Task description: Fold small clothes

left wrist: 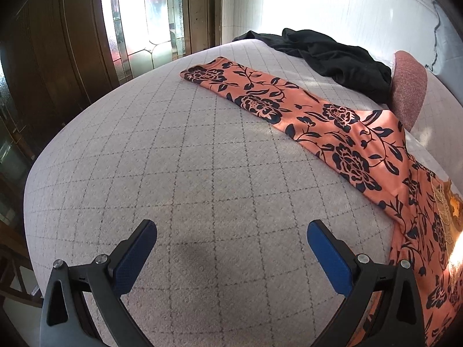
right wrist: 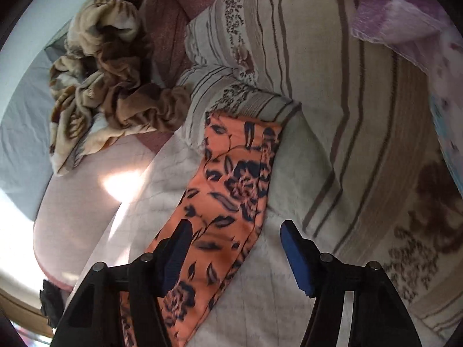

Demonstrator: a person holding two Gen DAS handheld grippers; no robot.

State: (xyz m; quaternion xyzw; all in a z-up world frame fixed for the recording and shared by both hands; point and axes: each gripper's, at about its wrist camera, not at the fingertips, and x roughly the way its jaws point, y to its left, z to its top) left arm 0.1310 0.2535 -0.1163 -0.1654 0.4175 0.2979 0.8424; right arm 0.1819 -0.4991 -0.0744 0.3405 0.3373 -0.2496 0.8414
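The left wrist view looks across a pale grey bed cover with a thin dark grid (left wrist: 179,156). The left gripper (left wrist: 231,231), black with blue pads, hangs above bare cover with its jaws wide apart and nothing between them. To its right, a long orange garment printed with dark navy flowers (left wrist: 327,124) lies flat, one narrow leg stretching away to the far left, the rest running down the right edge of the picture. Only this view shows a crumpled black garment (left wrist: 332,55) at the far side of the bed, a pinkish-red woven cushion (left wrist: 409,86) just beside it, a white wall (left wrist: 332,3) behind, and a dark wooden door with leaded patterned glass (left wrist: 144,20) at the far left.

The right wrist view shows the garment's other leg (right wrist: 231,185), its far end resting against a beige quilt with brown stripes and flower print (right wrist: 332,92). The right gripper (right wrist: 234,231) has its jaws parted; the left pad sits over the orange cloth, the right pad over the pale cover, and neither visibly presses the fabric. Only this view shows a rumpled brown-and-cream fleece blanket (right wrist: 107,78) at the far left and a purple-and-white patterned cloth (right wrist: 405,23) at the far right.
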